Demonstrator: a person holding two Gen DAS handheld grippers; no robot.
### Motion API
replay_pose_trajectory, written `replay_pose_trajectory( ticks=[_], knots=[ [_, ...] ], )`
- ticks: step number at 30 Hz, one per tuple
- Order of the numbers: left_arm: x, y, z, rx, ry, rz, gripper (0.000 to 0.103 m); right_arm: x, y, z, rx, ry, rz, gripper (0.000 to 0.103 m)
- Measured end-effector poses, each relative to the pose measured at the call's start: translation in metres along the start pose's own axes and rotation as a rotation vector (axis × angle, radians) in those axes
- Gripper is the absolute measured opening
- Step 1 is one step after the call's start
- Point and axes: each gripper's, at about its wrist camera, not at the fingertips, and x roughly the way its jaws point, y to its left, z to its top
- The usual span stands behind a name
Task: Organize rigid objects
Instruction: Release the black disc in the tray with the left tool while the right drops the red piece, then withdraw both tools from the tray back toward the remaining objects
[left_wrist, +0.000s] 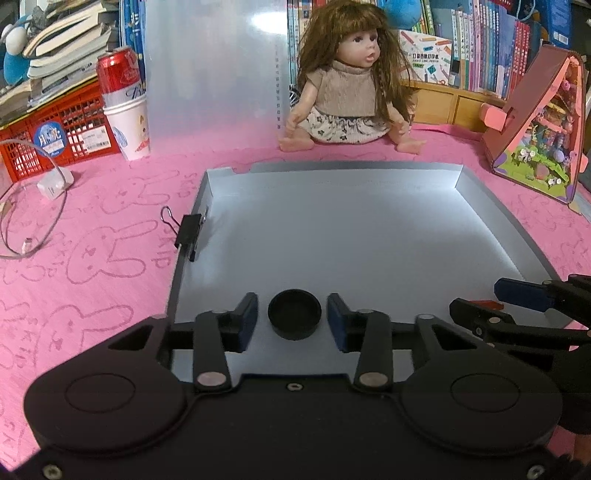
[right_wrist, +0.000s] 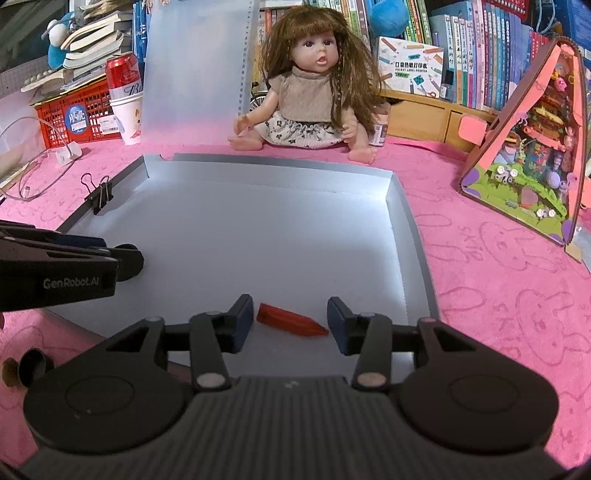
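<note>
Jaws released both sides | your left gripper (left_wrist: 291, 319) straddles the round black plastic cap (left_wrist: 294, 318) | your right gripper (right_wrist: 290, 320) flanks the red tapered plastic piece (right_wrist: 291, 319), long axis crosswise | shallow grey cardboard tray (right_wrist: 413, 236)

A pink bunny-print cloth (left_wrist: 110, 266) carries a grey tray (left_wrist: 369, 236), doll (left_wrist: 347, 74), red crate (left_wrist: 55, 125) and paper cup (left_wrist: 129, 125).

We are seeing pink bunny-print cloth (left_wrist: 110, 258) covering table, packed bookshelves (right_wrist: 480, 55) lining back, doll (left_wrist: 347, 74) sitting before them, red crate (left_wrist: 55, 136) standing at left.
</note>
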Motion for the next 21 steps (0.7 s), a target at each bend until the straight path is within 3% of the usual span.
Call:
replay_pose_trajectory(
  ticks=[7,12,21],
  knots=[
    [-0.013,0.001,0.000,0.010,-0.030,0.004,0.055,-0.009,-0.001,0.001,0.001,-0.028,-0.007,0.074],
    [-0.023,0.001,-0.002,0.015,-0.051,0.005,0.077,-0.017,-0.001,0.001,-0.003,-0.050,-0.007,0.084],
    [-0.041,0.006,-0.006,-0.003,-0.073,-0.019,0.078,-0.033,0.001,0.000,-0.005,-0.084,-0.004,0.089]
  ],
)
